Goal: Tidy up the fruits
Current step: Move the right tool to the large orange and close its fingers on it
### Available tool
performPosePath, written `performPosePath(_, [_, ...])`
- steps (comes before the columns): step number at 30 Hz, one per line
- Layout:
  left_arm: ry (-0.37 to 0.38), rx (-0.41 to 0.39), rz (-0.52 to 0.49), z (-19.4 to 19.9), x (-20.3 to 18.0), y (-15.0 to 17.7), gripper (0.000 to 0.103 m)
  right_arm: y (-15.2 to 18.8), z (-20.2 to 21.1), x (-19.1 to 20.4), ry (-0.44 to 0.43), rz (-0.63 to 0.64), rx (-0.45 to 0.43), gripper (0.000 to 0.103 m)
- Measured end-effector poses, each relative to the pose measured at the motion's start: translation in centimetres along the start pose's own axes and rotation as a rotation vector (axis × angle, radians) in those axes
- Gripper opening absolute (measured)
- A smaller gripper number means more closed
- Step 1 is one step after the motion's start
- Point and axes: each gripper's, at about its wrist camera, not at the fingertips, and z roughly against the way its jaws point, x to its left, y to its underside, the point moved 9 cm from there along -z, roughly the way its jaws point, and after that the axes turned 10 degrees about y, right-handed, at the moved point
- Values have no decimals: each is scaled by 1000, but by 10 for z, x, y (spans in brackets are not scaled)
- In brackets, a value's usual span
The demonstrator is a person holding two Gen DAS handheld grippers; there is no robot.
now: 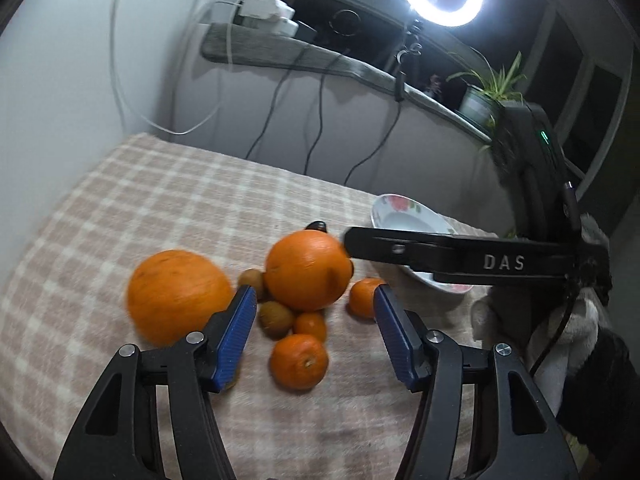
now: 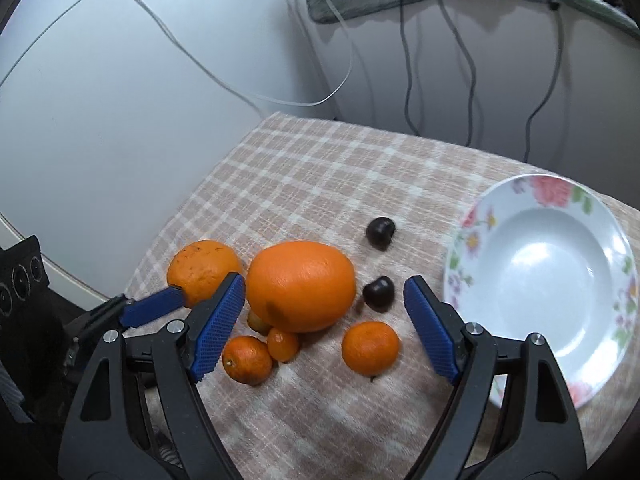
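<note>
Blue ribbed pads on black plastic arms fill the foreground of both wrist views: the left gripper (image 1: 316, 322) has its jaws spread wide with nothing pressed between them, and the right gripper (image 2: 324, 316) is likewise spread and empty. Both hover over a heap of fruit on the beige checked tablecloth (image 2: 320, 168). Just beyond the pads lie three small orange mandarins, one nearest the left tongs (image 1: 299, 361), another beside it (image 1: 311, 325) and a third off to the side (image 2: 370, 347), with two brown fuzzy kiwis (image 1: 276, 317) tucked among them. Further out sit two large round oranges, one central (image 2: 301, 285) and one at the cloth's edge (image 2: 204, 270), and two dark glossy cherry-like fruits (image 2: 380, 233) between the heap and the white floral-rimmed ceramic plate (image 2: 480, 220). That plate holds nothing, so the sorting appears not yet begun; every fruit seemingly remains to be moved.
</note>
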Motion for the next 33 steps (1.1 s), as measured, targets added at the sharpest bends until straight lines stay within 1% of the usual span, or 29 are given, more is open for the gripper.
performPosePath(3, [-5,24,-6,-13,0,1,60,-1,-12,3,-17,27,41,84])
performPosePath(5, [-12,30,-8,-19,1,0,60,-1,-18,7,-42,34,66,84])
performPosePath(11, [-34,41,-20,-30,3,-1,60,-1,-29,6,-63,45,94,84])
performPosePath(14, [-47,51,-20,-34,6,0,60,0,-34,8,-91,44,114,84])
performPosePath(24, [-83,64,-45,-46,8,-1,60,0,-42,14,-118,67,142,84])
performPosePath(30, [-123,82,-105,-52,6,1,60,0,-47,17,-149,67,160,83])
performPosePath(33, [-135,86,-118,-53,8,0,60,1,-50,17,-141,72,164,81])
